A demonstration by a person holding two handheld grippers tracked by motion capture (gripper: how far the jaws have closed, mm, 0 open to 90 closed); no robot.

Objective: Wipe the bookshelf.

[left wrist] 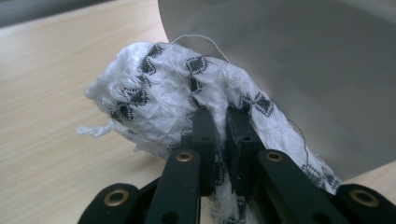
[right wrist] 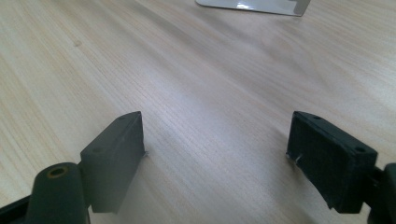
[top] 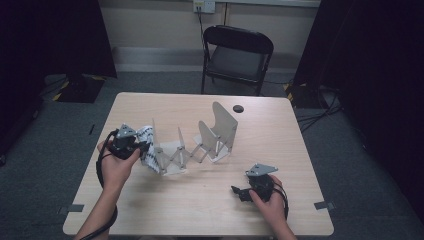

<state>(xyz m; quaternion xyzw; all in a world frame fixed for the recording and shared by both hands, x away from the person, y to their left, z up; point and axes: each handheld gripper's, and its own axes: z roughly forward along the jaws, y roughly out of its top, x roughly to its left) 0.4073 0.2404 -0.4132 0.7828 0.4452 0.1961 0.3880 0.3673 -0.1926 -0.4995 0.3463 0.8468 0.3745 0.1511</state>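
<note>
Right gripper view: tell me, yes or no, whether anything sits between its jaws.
No: the right gripper has its jaws wide apart with bare table between them.

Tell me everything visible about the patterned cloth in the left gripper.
The cloth is white, loosely woven fabric with black diamond-like motifs and loose threads along its edges. It is bunched into a crumpled wad, clamped between the shut fingers of the left gripper. It rests against a grey metal divider at the left end of the expandable rack, over the wooden table.

One patterned cloth [left wrist: 187, 93], one folding rack [top: 195, 142] with perhaps four plates, one chair [top: 236, 57], two grippers.
</note>
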